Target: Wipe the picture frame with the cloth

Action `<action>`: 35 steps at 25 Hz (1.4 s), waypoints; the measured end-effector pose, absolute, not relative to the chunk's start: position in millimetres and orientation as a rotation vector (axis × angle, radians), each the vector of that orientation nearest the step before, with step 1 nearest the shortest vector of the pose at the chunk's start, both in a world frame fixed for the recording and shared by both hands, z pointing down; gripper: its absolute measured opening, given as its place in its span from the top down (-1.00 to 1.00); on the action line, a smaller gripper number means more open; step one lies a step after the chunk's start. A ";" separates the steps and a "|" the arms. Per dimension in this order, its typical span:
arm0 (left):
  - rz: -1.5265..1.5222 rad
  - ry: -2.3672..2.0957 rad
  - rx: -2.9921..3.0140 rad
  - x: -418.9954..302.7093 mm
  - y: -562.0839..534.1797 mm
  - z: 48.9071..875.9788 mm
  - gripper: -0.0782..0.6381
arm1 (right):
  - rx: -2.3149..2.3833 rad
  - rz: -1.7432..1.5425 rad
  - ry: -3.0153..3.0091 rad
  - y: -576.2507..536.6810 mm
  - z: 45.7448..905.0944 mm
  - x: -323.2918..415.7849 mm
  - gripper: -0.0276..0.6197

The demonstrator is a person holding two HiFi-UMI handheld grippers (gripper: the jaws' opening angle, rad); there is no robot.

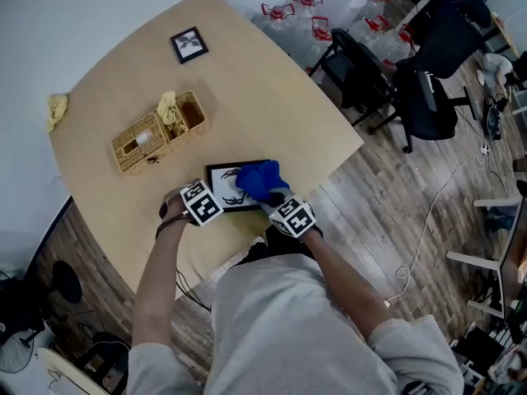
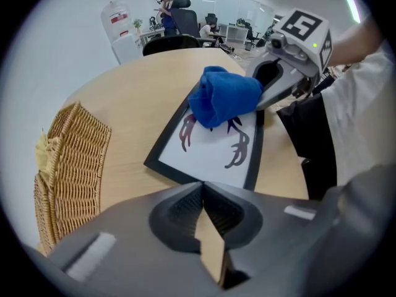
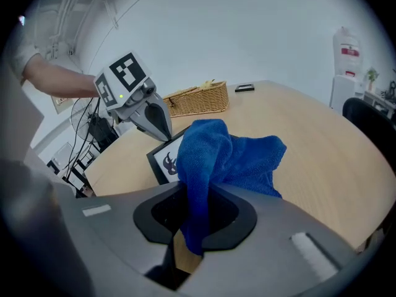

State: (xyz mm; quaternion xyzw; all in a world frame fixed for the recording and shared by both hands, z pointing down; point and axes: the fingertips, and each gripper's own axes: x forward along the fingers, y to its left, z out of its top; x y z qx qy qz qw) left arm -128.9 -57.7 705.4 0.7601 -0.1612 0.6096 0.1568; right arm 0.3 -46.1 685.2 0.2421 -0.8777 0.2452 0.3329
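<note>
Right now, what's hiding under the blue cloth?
The picture frame lies under the blue cloth, which the right claw pinches. Dark swirly drawings show on its uncovered part; whatever is printed beneath the cloth is hidden.

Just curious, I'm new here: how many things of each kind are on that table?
Picture frames: 2, large frame, small frame
Cloths: 3, blue cloth, two yellow cloths
Wicker basket: 1
Total: 6

Right gripper jaws clamped on blue cloth; cloth drapes over black picture frame on table.
</note>
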 end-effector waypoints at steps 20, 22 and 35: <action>1.689 -0.486 2.174 -126.8 -58.8 703.2 0.63 | 0.578 0.647 -2.289 -18.3 679.7 -20.6 0.76; 1.688 -0.483 2.173 -127.6 -58.9 703.0 0.63 | 0.546 0.639 -2.293 -18.1 680.4 -26.5 0.76; 1.679 -0.457 2.170 -128.3 -59.0 703.5 0.63 | 0.460 0.589 -2.215 -32.2 688.5 -47.0 0.76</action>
